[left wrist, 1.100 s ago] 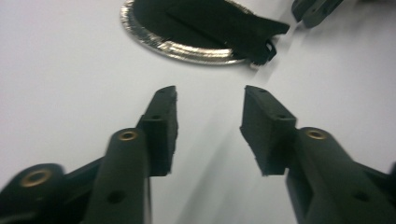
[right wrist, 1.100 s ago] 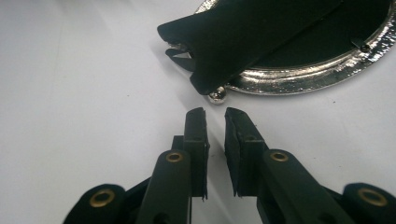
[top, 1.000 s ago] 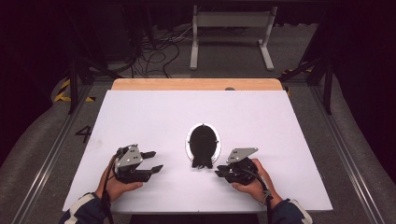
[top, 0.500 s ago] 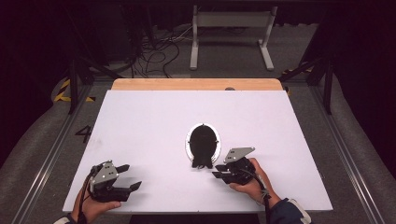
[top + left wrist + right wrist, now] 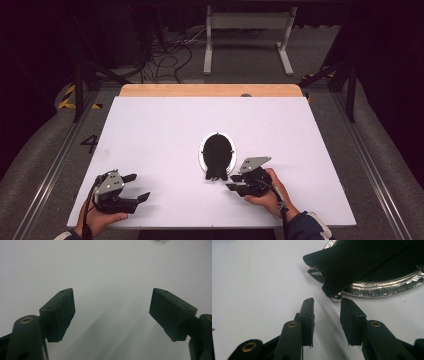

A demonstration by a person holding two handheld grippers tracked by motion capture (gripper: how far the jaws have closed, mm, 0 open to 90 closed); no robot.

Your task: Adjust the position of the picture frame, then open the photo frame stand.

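Right gripper [image 5: 327, 306]: jaws part-open, just been widening, nothing between them; tips sit just short of the object's near end, pads [image 5: 308, 315] clear of it, resting low over the white desk [image 5: 160, 130].

Left gripper [image 5: 131, 187]: jaws wide apart, just been opening, empty; parked near the front left corner of the desk, well apart from the object.

Object: oval, shiny silver-rimmed metal piece with black centre [image 5: 218, 152], lying flat near the middle of the desk, just ahead of the right gripper. A black, matte flap or strap [image 5: 352, 262] lies across it and overhangs the rim towards the right gripper; a small silver bead [image 5: 336, 298] shows under its tip.

Handling, judged: rim rigid, smooth and probably slippery, thin and low to the desk, so hard to pinch from above. Flap looks soft and pliable, likely light. Best hold: the overhanging flap end, pinched across its thickness, or the rim edge-on
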